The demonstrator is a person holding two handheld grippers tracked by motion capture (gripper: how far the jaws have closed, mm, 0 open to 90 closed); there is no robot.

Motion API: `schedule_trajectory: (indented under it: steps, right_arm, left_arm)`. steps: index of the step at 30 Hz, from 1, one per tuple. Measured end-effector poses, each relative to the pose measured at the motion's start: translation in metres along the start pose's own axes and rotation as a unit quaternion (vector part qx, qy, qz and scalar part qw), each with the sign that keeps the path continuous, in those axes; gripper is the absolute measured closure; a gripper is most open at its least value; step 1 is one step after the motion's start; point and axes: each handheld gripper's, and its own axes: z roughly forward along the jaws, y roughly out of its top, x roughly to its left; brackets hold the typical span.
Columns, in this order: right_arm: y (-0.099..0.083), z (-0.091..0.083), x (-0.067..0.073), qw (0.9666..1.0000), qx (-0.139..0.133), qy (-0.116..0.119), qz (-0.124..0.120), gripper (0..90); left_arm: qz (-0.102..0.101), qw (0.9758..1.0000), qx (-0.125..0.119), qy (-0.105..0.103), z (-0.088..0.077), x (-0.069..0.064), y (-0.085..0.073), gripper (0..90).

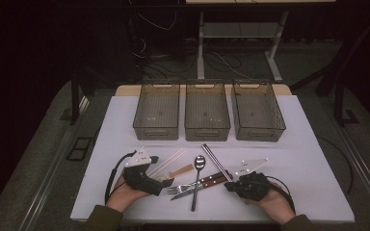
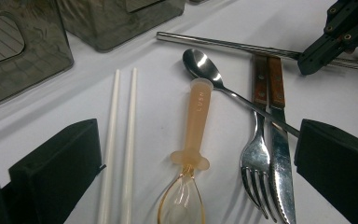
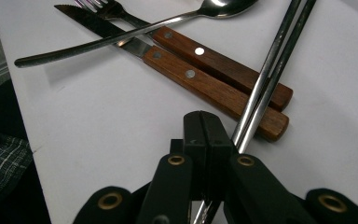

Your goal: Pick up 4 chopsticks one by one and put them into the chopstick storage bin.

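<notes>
L→R. Left gripper (image 1: 166,185): fingers spread, nothing btwn pads, low over counter (image 1: 298,163). Ahead of it: white chopsticks (image 2: 121,140), amber spoon (image 2: 196,126) w/ "LUSH" on handle, steel spoon (image 2: 205,67), fork (image 2: 257,154), knife (image 2: 279,158). Right gripper (image 1: 229,186): fingers pressed together on steel chopsticks (image 3: 265,79) at near end, which cross the wooden handles. Three bins (image 1: 207,111) along far edge; bare counter at right.

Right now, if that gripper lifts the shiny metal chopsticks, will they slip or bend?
The metal chopsticks look smooth and polished, so they may well slide in the right hand-held gripper pinching one end. They look like stiff, straight rods, unlikely to bend. Held by the tip, the long free end may droop.
</notes>
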Motion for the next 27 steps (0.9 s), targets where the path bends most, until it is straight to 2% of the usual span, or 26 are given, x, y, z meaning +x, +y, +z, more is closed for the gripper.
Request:
schedule_trajectory:
  steps: [27]
  right_arm:
    - [-0.0024, -0.0043, -0.0087, 0.9997, 0.0, -0.021, 0.013, 90.0]
  left_arm:
    - [0.005, 1.0, -0.003, -0.005, -0.0001, -0.0021, 0.0006, 0.0]
